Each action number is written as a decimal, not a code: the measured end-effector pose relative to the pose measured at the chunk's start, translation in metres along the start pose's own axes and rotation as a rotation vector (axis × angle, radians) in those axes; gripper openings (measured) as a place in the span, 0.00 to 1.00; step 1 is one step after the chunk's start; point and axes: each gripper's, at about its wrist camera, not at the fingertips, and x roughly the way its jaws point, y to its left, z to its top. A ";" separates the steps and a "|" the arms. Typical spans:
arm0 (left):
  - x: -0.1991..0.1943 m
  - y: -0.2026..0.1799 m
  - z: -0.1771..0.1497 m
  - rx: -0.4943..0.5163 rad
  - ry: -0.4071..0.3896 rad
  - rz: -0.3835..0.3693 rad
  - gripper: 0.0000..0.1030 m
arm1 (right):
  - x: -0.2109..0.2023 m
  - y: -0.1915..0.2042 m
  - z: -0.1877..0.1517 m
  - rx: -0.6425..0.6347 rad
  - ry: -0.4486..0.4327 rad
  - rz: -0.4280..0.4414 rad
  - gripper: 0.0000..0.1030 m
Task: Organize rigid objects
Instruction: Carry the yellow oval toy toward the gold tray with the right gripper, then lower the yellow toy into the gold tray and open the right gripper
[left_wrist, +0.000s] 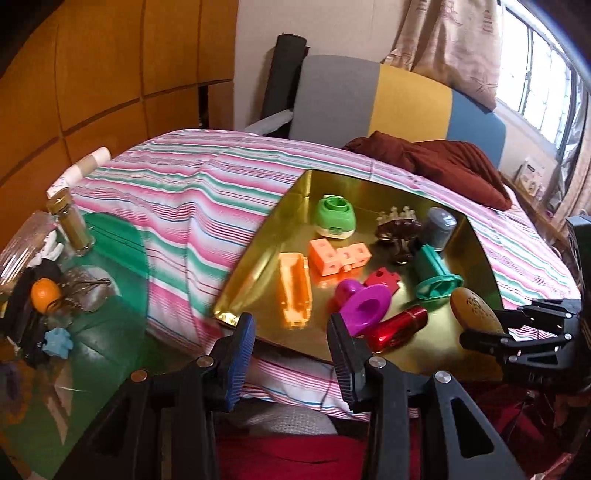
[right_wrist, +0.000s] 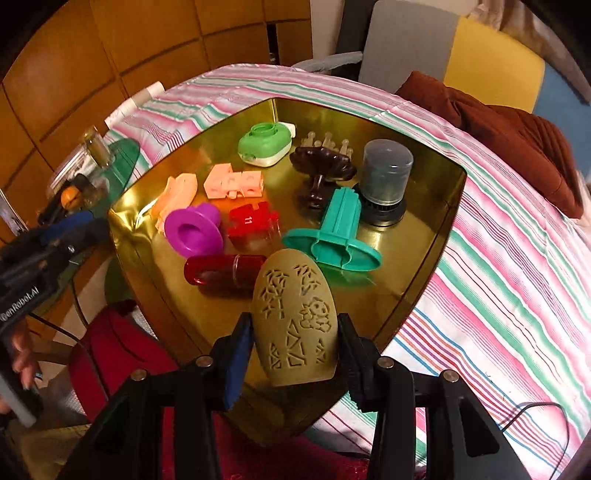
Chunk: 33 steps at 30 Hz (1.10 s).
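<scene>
— Two claws at the gold tray's (right_wrist: 436, 236) near edge: what is each doing?
— Left claw (left_wrist: 291, 347) is spread, holding nothing. Right claw (right_wrist: 293, 354) pinches the tan carved oval (right_wrist: 295, 317) above the near edge.
— How to place it well?
— Lower it onto bare gold beside the red capsule (right_wrist: 225, 269), clear of the teal spool (right_wrist: 332, 236), then release.

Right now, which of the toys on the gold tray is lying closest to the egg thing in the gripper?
The red capsule. It lies on its side right beside the carved tan egg; the other toys sit farther back.
</scene>
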 end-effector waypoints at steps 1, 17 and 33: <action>0.000 0.001 0.000 0.000 0.002 0.017 0.39 | 0.001 0.001 0.000 -0.001 0.003 -0.006 0.44; -0.003 0.002 -0.003 0.038 0.043 0.099 0.39 | 0.010 0.017 0.000 -0.058 0.017 -0.141 0.48; -0.018 0.002 0.008 0.043 0.054 0.105 0.39 | -0.066 0.030 0.011 0.173 -0.252 -0.106 1.00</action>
